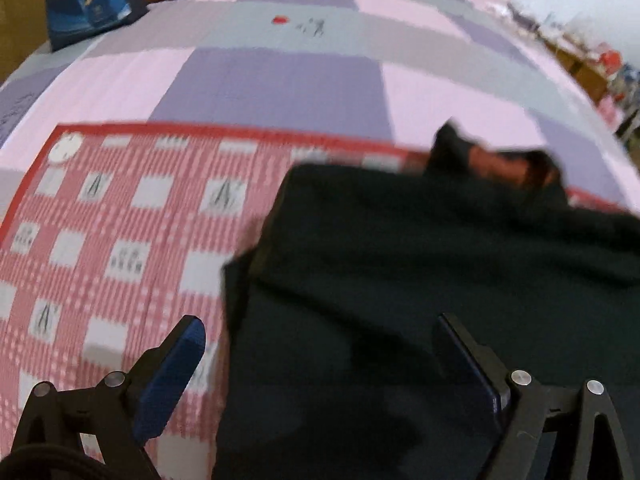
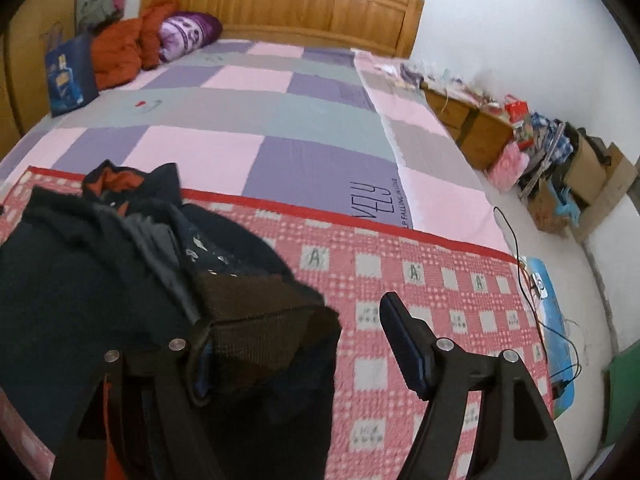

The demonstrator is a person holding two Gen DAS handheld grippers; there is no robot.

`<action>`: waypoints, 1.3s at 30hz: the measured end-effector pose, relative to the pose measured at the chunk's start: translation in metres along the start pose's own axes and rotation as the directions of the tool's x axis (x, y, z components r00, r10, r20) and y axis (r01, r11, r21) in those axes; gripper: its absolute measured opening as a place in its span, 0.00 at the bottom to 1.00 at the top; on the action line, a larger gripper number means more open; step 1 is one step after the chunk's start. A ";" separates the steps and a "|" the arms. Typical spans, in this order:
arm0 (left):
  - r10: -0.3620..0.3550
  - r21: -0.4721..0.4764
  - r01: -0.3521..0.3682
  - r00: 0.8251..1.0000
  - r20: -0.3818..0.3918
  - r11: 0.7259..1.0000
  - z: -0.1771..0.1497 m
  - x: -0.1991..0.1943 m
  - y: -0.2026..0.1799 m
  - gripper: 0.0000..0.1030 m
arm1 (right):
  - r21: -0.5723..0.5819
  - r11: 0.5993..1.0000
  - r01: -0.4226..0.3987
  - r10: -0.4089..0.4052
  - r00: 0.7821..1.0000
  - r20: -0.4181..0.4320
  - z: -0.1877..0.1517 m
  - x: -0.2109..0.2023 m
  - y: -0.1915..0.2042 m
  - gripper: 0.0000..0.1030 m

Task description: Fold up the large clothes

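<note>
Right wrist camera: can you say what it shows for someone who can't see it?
A dark jacket lies bunched on a red checked blanket on a bed, with the right claw open above it, its cuff draped over one finger. A wooden headboard stands behind.

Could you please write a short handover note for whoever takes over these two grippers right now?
Left gripper: jaws open, nothing held, above the dark jacket.
Right gripper: jaws open, a brown ribbed hem draped over one finger.
The jacket lies bunched on the red checked cloth on the bed.
Done: it looks partly folded.
Left: flatten it and finish the fold.
</note>
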State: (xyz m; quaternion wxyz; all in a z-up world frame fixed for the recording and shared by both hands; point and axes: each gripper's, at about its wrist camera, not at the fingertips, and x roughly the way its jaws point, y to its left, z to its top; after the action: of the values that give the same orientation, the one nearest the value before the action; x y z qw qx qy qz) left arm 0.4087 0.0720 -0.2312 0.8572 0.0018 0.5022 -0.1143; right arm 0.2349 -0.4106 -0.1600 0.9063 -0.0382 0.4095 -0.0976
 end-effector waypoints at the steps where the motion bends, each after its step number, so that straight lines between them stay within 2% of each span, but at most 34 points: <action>1: 0.022 -0.003 -0.022 1.000 -0.013 1.000 -0.005 0.006 0.003 0.92 | 0.032 0.999 -0.004 0.003 1.000 0.013 -0.007 -0.004 -0.002 0.72; 3: 0.059 -0.022 -0.060 0.997 -0.041 0.998 -0.016 0.024 0.009 0.92 | 0.136 0.989 -0.049 0.040 0.997 0.070 -0.016 -0.016 -0.017 0.75; 4: 0.060 -0.040 -0.061 0.998 -0.037 0.997 -0.020 0.029 0.014 0.93 | 0.231 0.967 -0.111 0.089 0.991 0.102 -0.016 -0.015 -0.030 0.79; 5: 0.063 -0.056 -0.064 0.998 -0.023 0.996 -0.022 0.029 0.016 0.93 | 0.304 0.939 -0.158 0.129 0.985 0.113 -0.013 -0.008 -0.040 0.84; 6: 0.070 -0.077 -0.070 0.998 -0.008 0.995 -0.023 0.029 0.018 0.93 | 0.397 0.892 -0.214 0.178 0.976 0.125 -0.005 0.004 -0.057 0.84; 7: 0.076 -0.088 -0.075 0.997 0.001 0.993 -0.023 0.029 0.018 0.93 | 0.467 0.862 -0.196 0.185 0.980 0.071 0.012 0.029 -0.073 0.84; 8: 0.087 -0.092 -0.085 0.996 0.014 0.992 -0.022 0.028 0.018 0.93 | 0.463 0.873 -0.154 0.168 0.986 0.012 0.029 0.048 -0.078 0.84; 10: 0.108 -0.085 -0.104 0.994 0.036 0.991 -0.023 0.027 0.016 0.93 | 0.366 0.924 -0.114 0.154 0.985 -0.081 0.061 0.083 -0.076 0.84; 11: 0.122 -0.078 -0.119 0.992 0.042 0.990 -0.022 0.027 0.014 0.93 | 0.293 0.954 -0.066 0.117 0.980 -0.160 0.072 0.099 -0.072 0.84; 12: 0.133 -0.073 -0.129 0.990 0.048 0.989 -0.021 0.028 0.013 0.93 | 0.202 0.979 -0.008 0.066 0.957 -0.284 0.080 0.119 -0.065 0.84; 13: 0.141 -0.071 -0.137 0.988 0.057 0.988 -0.020 0.028 0.012 0.93 | 0.120 0.992 0.033 0.014 0.928 -0.372 0.085 0.132 -0.058 0.84; 14: 0.145 -0.071 -0.141 0.988 0.058 0.987 -0.019 0.030 0.012 0.93 | 0.081 0.996 0.038 -0.004 0.924 -0.382 0.089 0.129 -0.053 0.84; 16: 0.157 -0.062 -0.153 0.985 0.071 0.986 -0.016 0.029 0.009 0.93 | 0.088 0.996 -0.014 0.036 0.968 -0.249 0.099 0.094 -0.048 0.84; 17: 0.163 -0.052 -0.160 0.984 0.072 0.986 -0.015 0.029 0.008 0.93 | 0.102 0.991 -0.091 0.108 0.980 -0.168 0.102 0.074 -0.046 0.84; 19: 0.174 -0.016 -0.173 0.982 0.077 0.985 -0.011 0.030 0.005 0.93 | 0.112 0.969 -0.219 0.223 0.974 -0.027 0.106 0.035 -0.042 0.84; 21: 0.189 0.009 -0.190 0.978 0.083 0.982 -0.008 0.033 0.005 0.93 | 0.131 0.970 -0.204 0.202 0.979 0.029 0.102 0.011 -0.040 0.88; 22: 0.198 0.001 -0.199 0.977 0.082 0.980 -0.006 0.034 0.007 0.93 | 0.140 0.971 -0.193 0.192 0.981 0.020 0.093 0.005 -0.037 0.90; 24: 0.198 -0.017 -0.197 0.977 0.084 0.980 -0.005 0.035 0.010 0.93 | 0.113 0.984 -0.137 0.141 0.990 -0.031 0.070 0.003 -0.025 0.90; 25: 0.183 -0.015 -0.182 0.980 0.081 0.983 -0.006 0.036 0.011 0.93 | 0.065 0.993 -0.094 0.098 0.992 -0.076 0.048 0.005 -0.010 0.90; 26: 0.172 -0.009 -0.171 0.983 0.068 0.985 -0.007 0.040 0.011 0.93 | 0.048 0.995 -0.089 0.094 0.991 -0.099 0.035 0.006 -0.003 0.90; 28: 0.141 -0.016 -0.141 0.989 0.053 0.990 -0.009 0.045 0.017 0.94 | 0.060 0.990 -0.130 0.139 0.973 -0.184 -0.005 0.017 0.018 0.90; 30: 0.096 -0.078 -0.094 0.995 0.028 0.993 -0.009 0.051 0.030 1.00 | 0.092 0.988 -0.123 0.141 0.962 -0.235 -0.029 0.033 0.030 0.90; 32: 0.053 -0.127 -0.054 0.999 -0.009 0.990 -0.009 0.059 0.039 1.00 | 0.144 0.983 -0.115 0.154 0.942 -0.297 -0.049 0.069 0.044 0.90; 33: 0.066 -0.125 -0.067 0.998 -0.019 0.990 -0.007 0.059 0.039 1.00 | 0.172 0.980 -0.105 0.153 0.942 -0.298 -0.051 0.079 0.048 0.92; 34: 0.102 -0.102 -0.102 0.995 -0.002 0.990 -0.007 0.054 0.036 1.00 | 0.191 0.977 -0.093 0.147 0.947 -0.287 -0.050 0.086 0.049 0.97; 37: 0.211 -0.037 -0.208 0.971 0.109 0.977 -0.014 0.023 0.031 0.97 | 0.208 0.975 -0.072 0.126 0.958 -0.258 -0.039 0.090 0.051 1.00; 39: 0.241 -0.090 -0.228 0.957 0.165 0.969 -0.024 0.004 0.044 0.97 | 0.170 0.983 -0.070 0.110 0.965 -0.238 -0.034 0.087 0.056 1.00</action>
State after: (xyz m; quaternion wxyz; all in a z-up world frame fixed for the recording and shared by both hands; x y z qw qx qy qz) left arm 0.3983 0.1172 -0.2512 0.9048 0.0215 0.4251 0.0061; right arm 0.2739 -0.3734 -0.2549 0.8520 0.0660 0.5110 -0.0929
